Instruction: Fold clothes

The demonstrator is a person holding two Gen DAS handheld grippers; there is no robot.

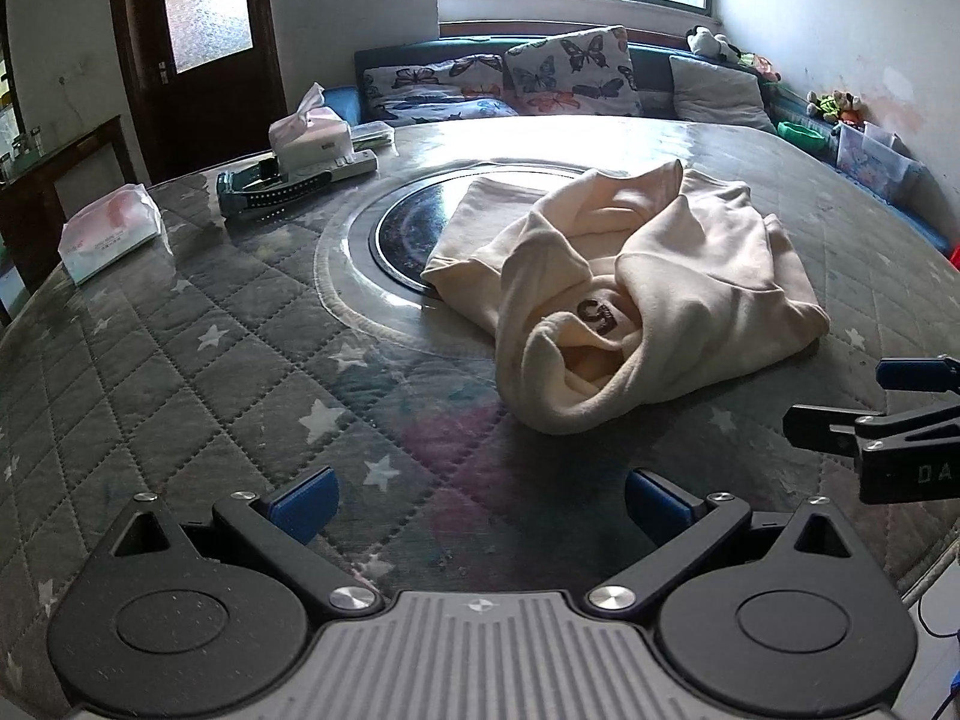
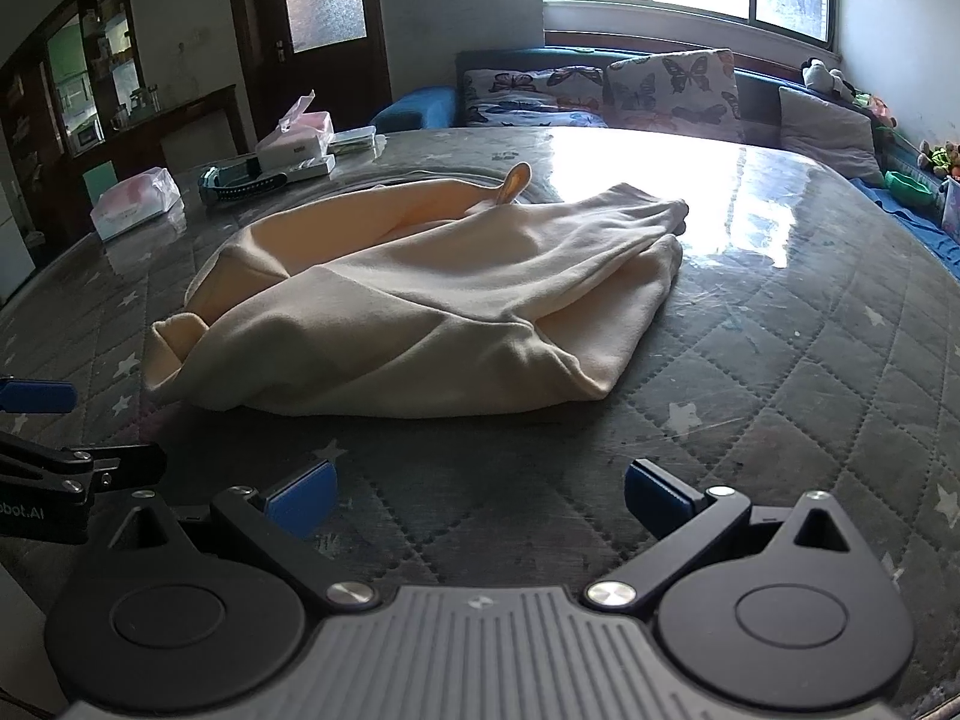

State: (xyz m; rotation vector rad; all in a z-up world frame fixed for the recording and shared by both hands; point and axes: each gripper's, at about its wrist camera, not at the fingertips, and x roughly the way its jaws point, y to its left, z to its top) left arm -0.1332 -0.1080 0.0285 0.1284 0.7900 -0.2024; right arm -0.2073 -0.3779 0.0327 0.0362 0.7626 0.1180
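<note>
We see our left gripper (image 1: 480, 501) with its blue pads spread wide apart, holding nothing and hovering over the near edge of the counter (image 1: 198, 360); our right gripper (image 2: 477, 495) is likewise wide apart and empty, above the same near edge; each gripper shows at the side of the other's view, well clear of the cloth. The hoodie (image 1: 636, 288), cream-coloured, lies in a loose heap near the middle of the counter, partly over a dark round inset (image 1: 408, 234); its hood gapes toward the left gripper, with a dark letter on the fabric inside the opening; from the right wrist view the hoodie (image 2: 420, 306) shows broad soft folds and one cuff sticking up at the far side. Tissue packs (image 1: 111, 234) sit by the far left edge.
</note>
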